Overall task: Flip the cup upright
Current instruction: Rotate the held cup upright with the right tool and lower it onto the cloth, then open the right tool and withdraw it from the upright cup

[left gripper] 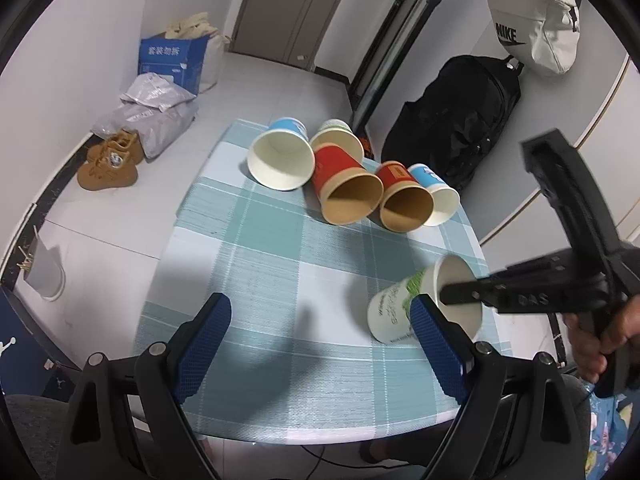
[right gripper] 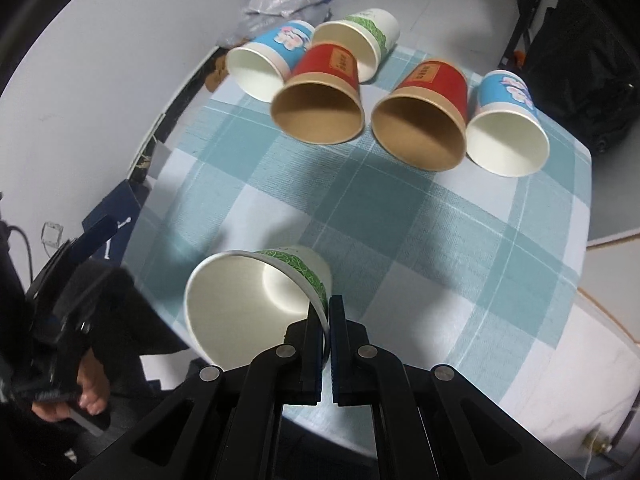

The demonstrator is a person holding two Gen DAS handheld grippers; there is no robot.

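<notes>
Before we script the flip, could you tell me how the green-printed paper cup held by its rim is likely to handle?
The green-printed cup looks thin-walled and empty, so probably very light. The right claw pinches only its rim wall, which may buckle under a hard squeeze. Its round, tapered side suggests it would roll in a curve on the checked tablecloth if released sideways.

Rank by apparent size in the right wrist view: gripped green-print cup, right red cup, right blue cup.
1. green-print cup, largest, but nearest the camera
2. right red cup
3. right blue cup, smallest

Real sizes unsure.
</notes>
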